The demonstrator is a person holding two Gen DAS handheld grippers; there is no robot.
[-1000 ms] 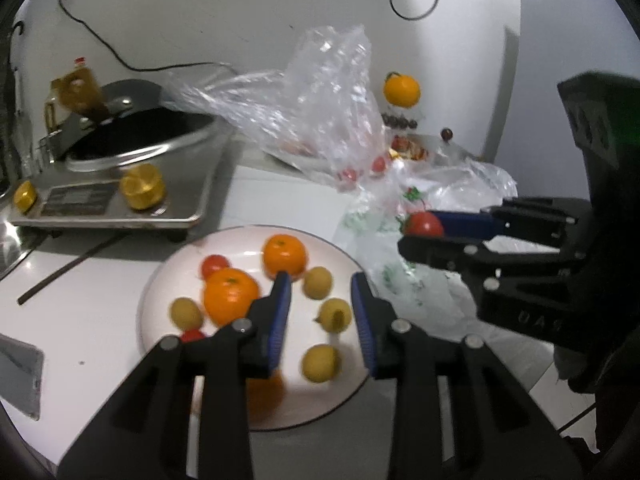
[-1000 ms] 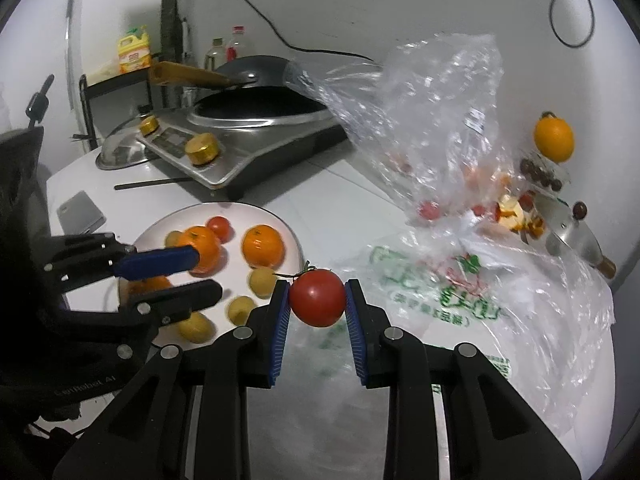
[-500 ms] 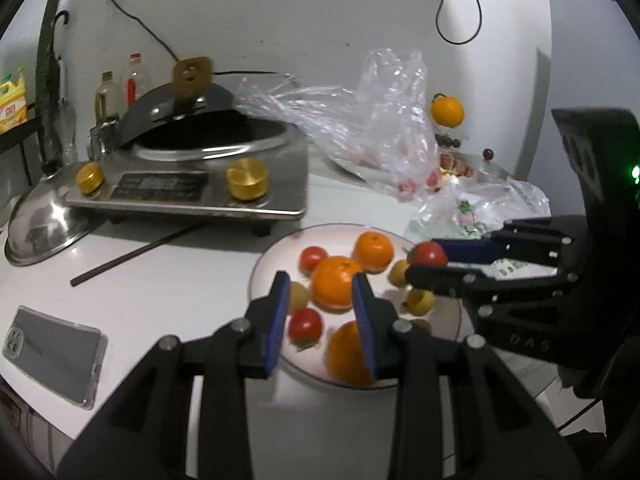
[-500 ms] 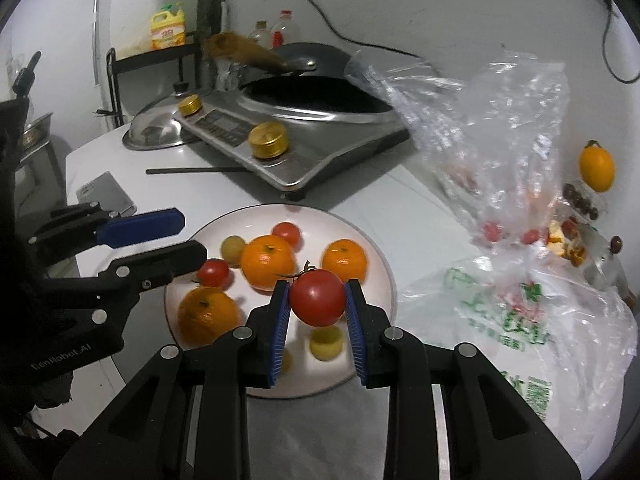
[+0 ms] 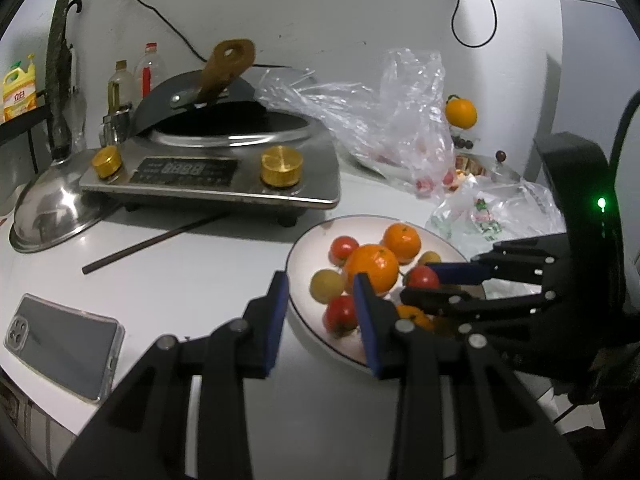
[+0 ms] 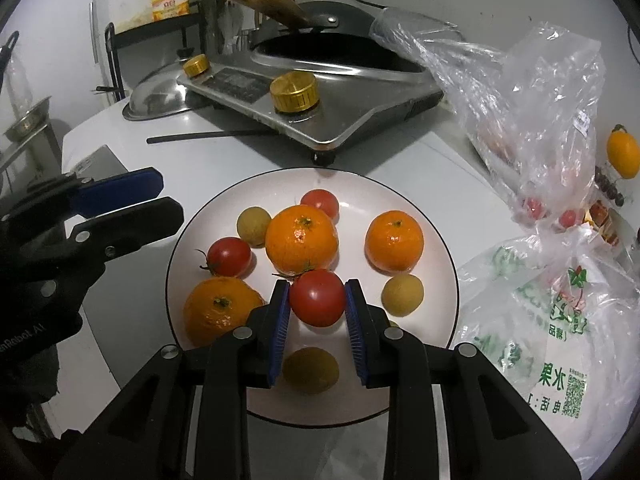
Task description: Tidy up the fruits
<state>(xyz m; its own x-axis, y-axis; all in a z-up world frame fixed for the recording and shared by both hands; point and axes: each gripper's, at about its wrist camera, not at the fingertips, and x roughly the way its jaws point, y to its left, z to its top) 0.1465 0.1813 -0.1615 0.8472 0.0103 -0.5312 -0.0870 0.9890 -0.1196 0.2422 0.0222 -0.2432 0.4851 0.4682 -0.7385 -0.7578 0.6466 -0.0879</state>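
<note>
My right gripper [image 6: 317, 300] is shut on a red tomato [image 6: 317, 297] and holds it over the white plate [image 6: 438, 236], just in front of the largest orange [image 6: 301, 239]. The plate holds three oranges, two tomatoes and several small yellow fruits. In the left wrist view the right gripper [image 5: 416, 282] reaches in from the right with the tomato [image 5: 422, 277] over the plate [image 5: 298, 252]. My left gripper [image 5: 320, 286] is open and empty over the plate's left rim; it also shows in the right wrist view [image 6: 160, 196].
A steel induction cooker [image 5: 216, 176] with a black wok stands behind the plate. A steel lid [image 5: 52, 216] and a phone [image 5: 60, 344] lie at the left, a dark chopstick [image 5: 152, 242] between. Plastic bags [image 6: 532, 112] with more fruit lie at the right.
My right gripper has carried the tomato leftward from the bags to over the plate and lower toward it. My left gripper has drifted left, from the plate's middle to its left rim.
</note>
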